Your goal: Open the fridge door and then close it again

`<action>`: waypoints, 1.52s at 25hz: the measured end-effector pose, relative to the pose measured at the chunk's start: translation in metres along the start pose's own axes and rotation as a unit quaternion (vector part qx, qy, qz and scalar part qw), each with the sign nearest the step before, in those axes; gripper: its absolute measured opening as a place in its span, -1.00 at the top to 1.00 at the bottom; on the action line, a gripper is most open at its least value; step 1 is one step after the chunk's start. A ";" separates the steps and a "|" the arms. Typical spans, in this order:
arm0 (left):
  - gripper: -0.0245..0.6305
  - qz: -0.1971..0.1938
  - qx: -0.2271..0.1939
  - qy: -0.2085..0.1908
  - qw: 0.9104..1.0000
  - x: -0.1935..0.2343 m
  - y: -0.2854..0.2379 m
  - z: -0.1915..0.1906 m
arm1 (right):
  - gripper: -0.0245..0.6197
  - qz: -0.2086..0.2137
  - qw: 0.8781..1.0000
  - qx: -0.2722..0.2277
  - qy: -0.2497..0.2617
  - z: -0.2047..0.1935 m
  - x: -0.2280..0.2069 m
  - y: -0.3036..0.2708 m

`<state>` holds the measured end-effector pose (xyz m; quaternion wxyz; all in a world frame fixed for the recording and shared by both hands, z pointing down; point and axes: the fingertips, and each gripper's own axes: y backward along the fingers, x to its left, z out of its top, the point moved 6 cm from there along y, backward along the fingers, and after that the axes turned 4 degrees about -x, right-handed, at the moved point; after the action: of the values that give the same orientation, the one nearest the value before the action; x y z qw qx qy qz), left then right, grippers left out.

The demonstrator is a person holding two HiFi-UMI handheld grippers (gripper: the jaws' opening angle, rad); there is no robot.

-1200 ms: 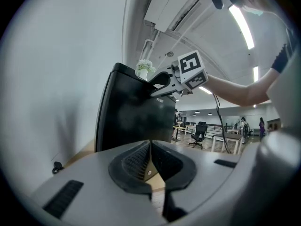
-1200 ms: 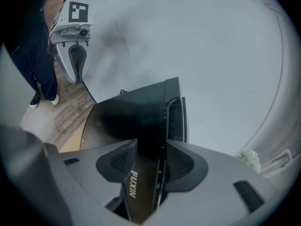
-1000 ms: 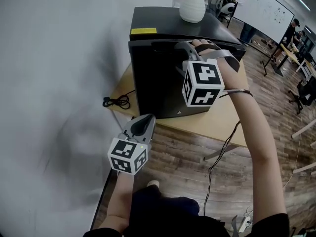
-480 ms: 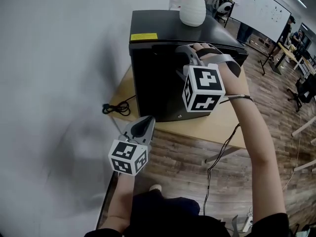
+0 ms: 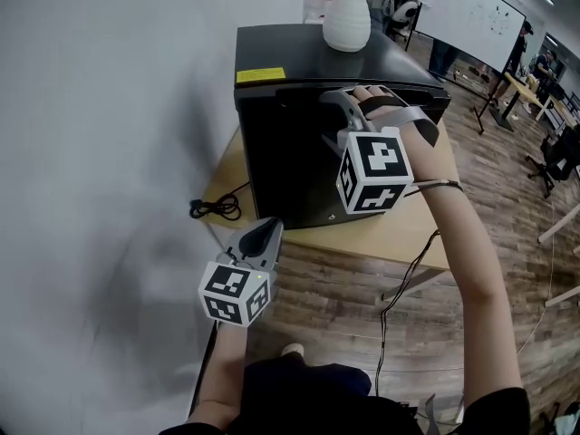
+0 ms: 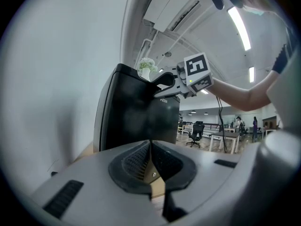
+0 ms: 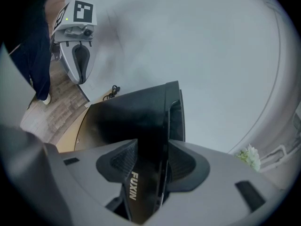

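A small black fridge (image 5: pixel 281 152) stands on a wooden table (image 5: pixel 399 229) against the white wall. My right gripper (image 5: pixel 340 107) is at the top edge of its door. In the right gripper view the two pads sit on either side of the door's upper lip (image 7: pixel 136 126), closed on it. The door lies flat against the body or nearly so. My left gripper (image 5: pixel 263 234) hangs in the air below and left of the fridge, close to the wall. It is shut and holds nothing, its pads (image 6: pixel 136 159) touching.
A white vase (image 5: pixel 345 16) stands on the fridge top. A black cable (image 5: pixel 214 208) lies coiled on the table's left end by the wall. Wooden floor spreads below, with a whiteboard (image 5: pixel 476 12), desks and chairs far right.
Nothing has visibly moved: the right gripper keeps its hold on the door's top edge and the left gripper hangs in much the same spot.
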<state>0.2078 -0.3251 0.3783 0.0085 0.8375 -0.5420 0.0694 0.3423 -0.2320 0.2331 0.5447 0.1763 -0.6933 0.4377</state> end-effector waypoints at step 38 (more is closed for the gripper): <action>0.89 -0.096 0.013 -0.012 0.995 -0.086 -0.018 0.000 | 0.84 -0.185 0.785 -0.089 -0.584 -0.107 0.129 0.179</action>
<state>0.1899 -0.2400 0.3683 -0.0023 0.8864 -0.4584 0.0650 0.2330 -0.0173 0.2782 0.1197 0.4741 -0.8688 0.0783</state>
